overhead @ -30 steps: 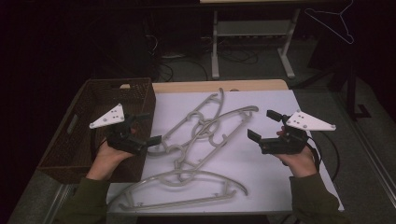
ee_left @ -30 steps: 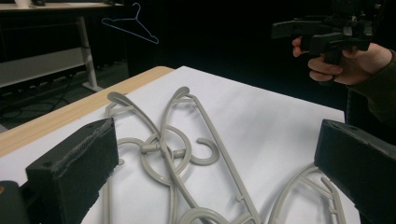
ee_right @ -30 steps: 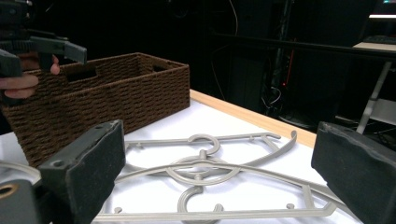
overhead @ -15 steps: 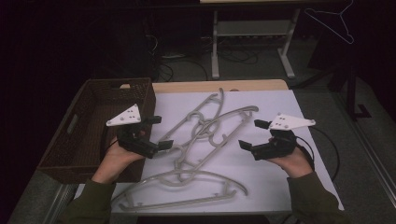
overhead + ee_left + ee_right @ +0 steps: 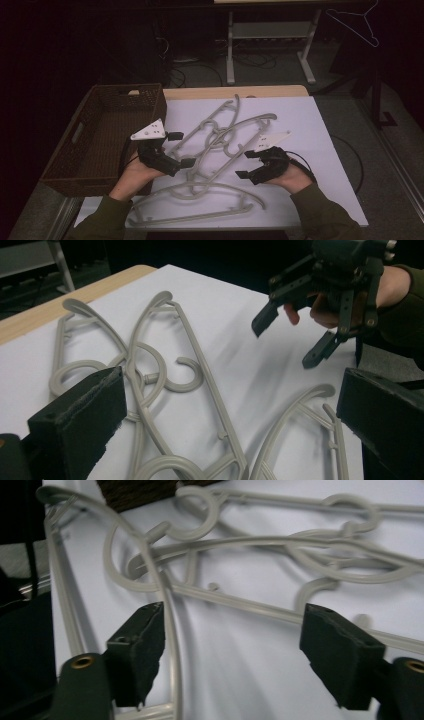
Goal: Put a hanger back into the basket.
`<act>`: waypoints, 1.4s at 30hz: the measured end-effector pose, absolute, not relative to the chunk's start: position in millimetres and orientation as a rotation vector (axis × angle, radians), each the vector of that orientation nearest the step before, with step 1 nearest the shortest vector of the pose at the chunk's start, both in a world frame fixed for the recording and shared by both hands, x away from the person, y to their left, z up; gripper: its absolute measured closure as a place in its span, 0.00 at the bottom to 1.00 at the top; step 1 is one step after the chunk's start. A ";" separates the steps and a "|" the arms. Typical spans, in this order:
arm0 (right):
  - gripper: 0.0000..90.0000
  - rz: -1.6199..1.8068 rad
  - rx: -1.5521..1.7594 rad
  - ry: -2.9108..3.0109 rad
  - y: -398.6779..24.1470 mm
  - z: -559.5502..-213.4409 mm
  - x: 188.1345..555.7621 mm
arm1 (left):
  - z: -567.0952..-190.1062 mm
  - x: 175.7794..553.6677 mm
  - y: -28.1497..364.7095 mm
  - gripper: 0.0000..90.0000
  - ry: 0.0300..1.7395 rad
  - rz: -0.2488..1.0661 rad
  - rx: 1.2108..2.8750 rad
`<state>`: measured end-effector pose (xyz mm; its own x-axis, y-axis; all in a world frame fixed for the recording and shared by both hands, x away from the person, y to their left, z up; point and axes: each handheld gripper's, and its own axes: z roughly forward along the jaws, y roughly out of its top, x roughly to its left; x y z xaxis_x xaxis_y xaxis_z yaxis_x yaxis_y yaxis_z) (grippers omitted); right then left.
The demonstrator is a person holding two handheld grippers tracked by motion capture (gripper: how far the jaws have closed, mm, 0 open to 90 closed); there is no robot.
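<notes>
Several grey plastic hangers [image 5: 225,135] lie tangled on the white sheet [image 5: 310,150], and one more hanger [image 5: 200,200] lies nearer the front edge. My left gripper [image 5: 181,149] hovers open at the left side of the tangle; its own view shows the hangers [image 5: 150,370] beneath its wide jaws [image 5: 232,390]. My right gripper [image 5: 245,165] hangs low at the tangle's right side, also visible as [image 5: 285,342]. Its jaws [image 5: 232,620] have just been closing and stand open. A curved hanger arm [image 5: 167,625] lies just inside one jaw, unpressed.
A brown wicker basket [image 5: 100,135] stands at the table's left side, close to my left hand. The wooden table edge [image 5: 225,92] shows beyond the sheet. A metal stand [image 5: 270,45] and a hanging wire hanger [image 5: 357,25] are in the dark background.
Both grippers have moved inward toward the hanger tangle and sunk lower. The right gripper's jaws stand narrower than before.
</notes>
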<state>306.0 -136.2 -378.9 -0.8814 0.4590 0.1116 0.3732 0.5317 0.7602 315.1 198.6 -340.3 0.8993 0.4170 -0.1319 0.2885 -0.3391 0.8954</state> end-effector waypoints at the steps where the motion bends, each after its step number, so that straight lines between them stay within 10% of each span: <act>1: 0.31 1.275 0.720 2.673 -132.7 -380.7 306.2 | -341.8 314.8 197.6 0.00 0.517 0.138 1.949; 42: 0.90 0.985 0.394 2.913 -69.7 -428.6 299.9 | -351.8 312.0 191.2 0.00 0.515 0.117 1.973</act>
<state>299.9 -69.7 -428.6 -0.9669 0.2519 0.0415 0.2254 0.7660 0.6021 312.0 191.2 -351.8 0.9026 0.4057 -0.1441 0.3035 -0.3621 0.8814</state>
